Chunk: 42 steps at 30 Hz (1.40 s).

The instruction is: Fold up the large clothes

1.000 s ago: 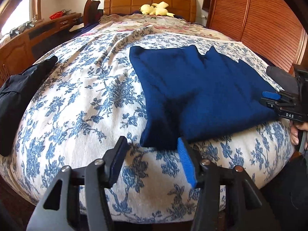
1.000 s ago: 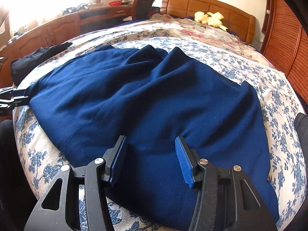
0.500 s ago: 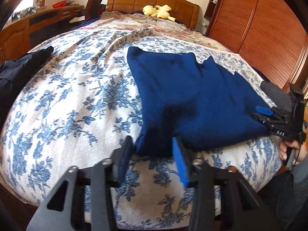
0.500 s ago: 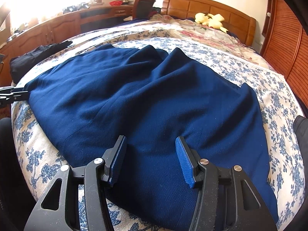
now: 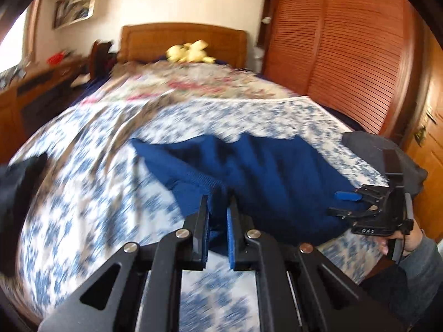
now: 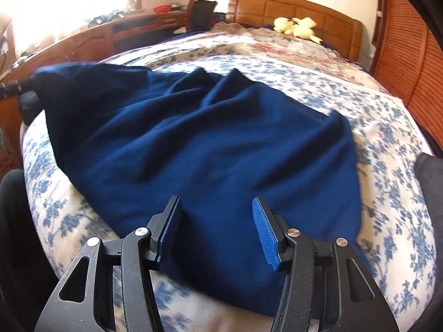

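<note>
A large navy blue garment [image 6: 210,144] lies spread on the bed's floral cover [image 6: 387,127]. My left gripper [image 5: 217,207] is shut on the garment's near left corner [image 5: 218,193] and holds it lifted off the bed; that raised corner shows at the far left of the right wrist view [image 6: 49,80]. My right gripper [image 6: 216,215] is open, with its fingers astride the garment's near edge. It also shows in the left wrist view [image 5: 349,202], at the garment's right end.
A dark garment [image 5: 19,182] lies at the bed's left edge and another dark item [image 5: 368,144] at its right edge. A yellow plush toy [image 6: 296,27] sits by the wooden headboard. A wooden desk [image 6: 110,36] runs along the left, louvred wardrobe doors [image 5: 346,49] along the right.
My left gripper closed on the garment's near left corner and lifted it, pulling the cloth up. The right gripper stayed open over the near edge.
</note>
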Motion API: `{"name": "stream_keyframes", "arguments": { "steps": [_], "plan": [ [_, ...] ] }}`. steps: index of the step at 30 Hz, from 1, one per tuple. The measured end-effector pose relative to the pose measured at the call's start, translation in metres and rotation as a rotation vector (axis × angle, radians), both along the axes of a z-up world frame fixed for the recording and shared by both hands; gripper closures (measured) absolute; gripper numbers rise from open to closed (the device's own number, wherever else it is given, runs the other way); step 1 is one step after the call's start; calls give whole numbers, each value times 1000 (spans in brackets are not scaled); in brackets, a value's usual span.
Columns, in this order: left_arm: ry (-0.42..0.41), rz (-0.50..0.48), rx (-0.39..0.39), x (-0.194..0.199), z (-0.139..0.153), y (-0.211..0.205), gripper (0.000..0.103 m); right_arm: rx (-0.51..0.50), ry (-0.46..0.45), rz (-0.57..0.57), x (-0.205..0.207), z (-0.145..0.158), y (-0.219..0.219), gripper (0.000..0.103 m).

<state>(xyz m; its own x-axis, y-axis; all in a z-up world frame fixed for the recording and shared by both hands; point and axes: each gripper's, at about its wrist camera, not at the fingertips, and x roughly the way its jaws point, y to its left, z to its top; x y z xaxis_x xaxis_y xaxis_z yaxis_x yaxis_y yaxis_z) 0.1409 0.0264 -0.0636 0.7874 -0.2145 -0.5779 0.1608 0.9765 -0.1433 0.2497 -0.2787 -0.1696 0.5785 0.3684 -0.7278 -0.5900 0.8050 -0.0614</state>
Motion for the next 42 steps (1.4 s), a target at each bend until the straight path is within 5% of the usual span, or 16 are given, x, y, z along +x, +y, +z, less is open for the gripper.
{"name": "stream_keyframes", "arguments": {
  "steps": [11, 19, 23, 29, 42],
  "plan": [
    [-36, -220, 37, 62, 35, -133, 98, 64, 1, -127, 0, 10, -81, 50],
    [33, -372, -7, 92, 36, -210, 97, 86, -5, -175, -3, 16, -104, 57],
    [79, -347, 5, 99, 23, -209, 93, 94, -3, -174, -5, 17, -107, 57],
    [35, -328, 46, 78, 26, -205, 90, 132, -9, -170, -8, 25, -109, 57],
    [4, -199, 83, 42, 5, -136, 86, 237, -123, -141, -19, 78, -100, 57]
  ]
}}
